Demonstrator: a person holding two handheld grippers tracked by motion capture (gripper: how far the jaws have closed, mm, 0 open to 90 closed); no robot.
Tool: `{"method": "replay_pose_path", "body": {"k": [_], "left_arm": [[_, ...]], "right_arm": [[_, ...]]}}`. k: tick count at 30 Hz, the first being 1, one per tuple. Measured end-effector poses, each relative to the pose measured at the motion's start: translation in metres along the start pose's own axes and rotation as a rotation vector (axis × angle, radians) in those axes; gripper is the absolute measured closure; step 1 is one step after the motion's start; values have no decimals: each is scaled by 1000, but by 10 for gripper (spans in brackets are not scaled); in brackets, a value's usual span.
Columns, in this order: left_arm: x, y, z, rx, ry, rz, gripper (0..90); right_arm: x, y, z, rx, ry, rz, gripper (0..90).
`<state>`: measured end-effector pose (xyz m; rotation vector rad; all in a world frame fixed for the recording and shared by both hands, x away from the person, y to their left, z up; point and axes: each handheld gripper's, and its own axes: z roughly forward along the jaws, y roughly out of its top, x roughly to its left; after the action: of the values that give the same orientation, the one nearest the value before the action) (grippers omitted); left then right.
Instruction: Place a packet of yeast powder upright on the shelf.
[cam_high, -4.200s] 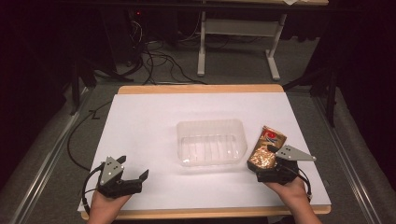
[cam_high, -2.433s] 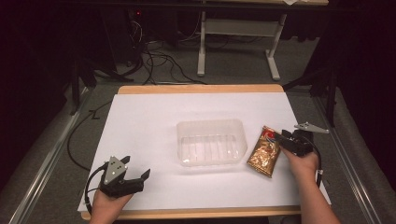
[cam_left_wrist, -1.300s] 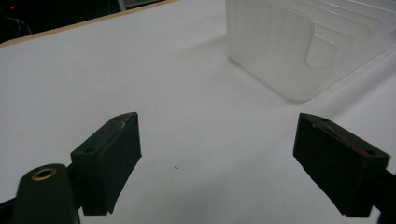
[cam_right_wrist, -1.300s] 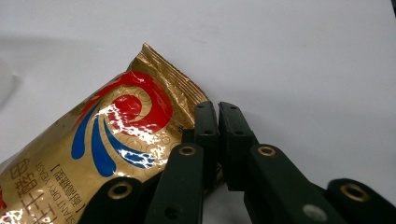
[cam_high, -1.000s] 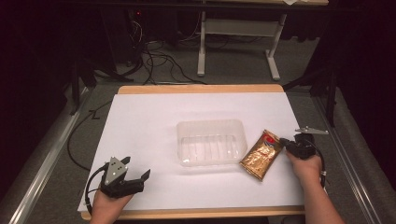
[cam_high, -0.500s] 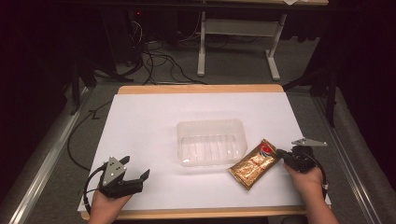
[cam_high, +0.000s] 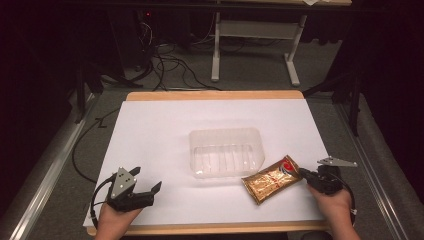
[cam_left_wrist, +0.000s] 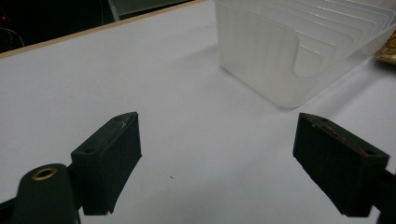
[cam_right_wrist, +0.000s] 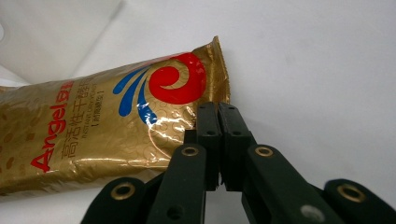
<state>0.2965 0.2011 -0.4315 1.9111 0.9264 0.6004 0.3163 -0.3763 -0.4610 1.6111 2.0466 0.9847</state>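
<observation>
A gold packet (cam_high: 270, 182) with a red and blue swirl lies flat on the white table (cam_high: 165, 130), just right of and nearer than a clear plastic tray (cam_high: 226, 152). My right gripper (cam_high: 302, 173) sits at the packet's right end. In the right gripper view the jaws (cam_right_wrist: 218, 106) are pressed together on the end seam of the packet (cam_right_wrist: 107, 121). My left gripper (cam_high: 147, 179) rests at the front left of the table, open, with bare table between its jaws (cam_left_wrist: 217, 126). The tray (cam_left_wrist: 289, 51) stands farther off to their right.
The white surface has a wooden rim (cam_high: 215, 95) at the far side. Beyond it are a dark floor, cables (cam_high: 165, 65) and a grey stand (cam_high: 250, 55). A metal rail (cam_high: 45, 170) runs along the table's left side.
The right gripper has moved nearer the front edge, and the packet came with it, turning so its long side lies more across the table. The left gripper stayed put.
</observation>
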Motion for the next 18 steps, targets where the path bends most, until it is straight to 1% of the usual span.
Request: {"method": "replay_pose_path", "body": {"k": [1, 2, 5, 8, 9, 12, 14, 16, 18], "left_arm": [[0, 0, 0, -1, 0, 0, 158], [0, 1, 0, -7, 3, -4, 158], [1, 1, 1, -15, 4, -9, 158], [2, 2, 1, -13, 3, -9, 158], [2, 2, 1, -13, 2, -8, 158], [2, 2, 3, -10, 2, -9, 158], [2, 1, 5, -3, 1, -9, 158], [1, 1, 6, 2, 0, -7, 159], [0, 1, 7, 7, -1, -1, 158]], "right_arm": [[-2, 0, -1, -6, -4, 9, 849], [-6, -1, -4, -31, 14, 41, 819], [-11, -3, -8, -60, 41, 87, 767], [-15, -4, -10, -88, 54, 114, 711], [-15, -5, -11, -92, 61, 125, 695], [-17, -5, -11, -105, 82, 135, 652], [-18, -6, -10, -107, 101, 153, 622], [-21, -7, -7, -103, 135, 186, 563], [-25, -10, -3, -96, 173, 229, 533]]}}
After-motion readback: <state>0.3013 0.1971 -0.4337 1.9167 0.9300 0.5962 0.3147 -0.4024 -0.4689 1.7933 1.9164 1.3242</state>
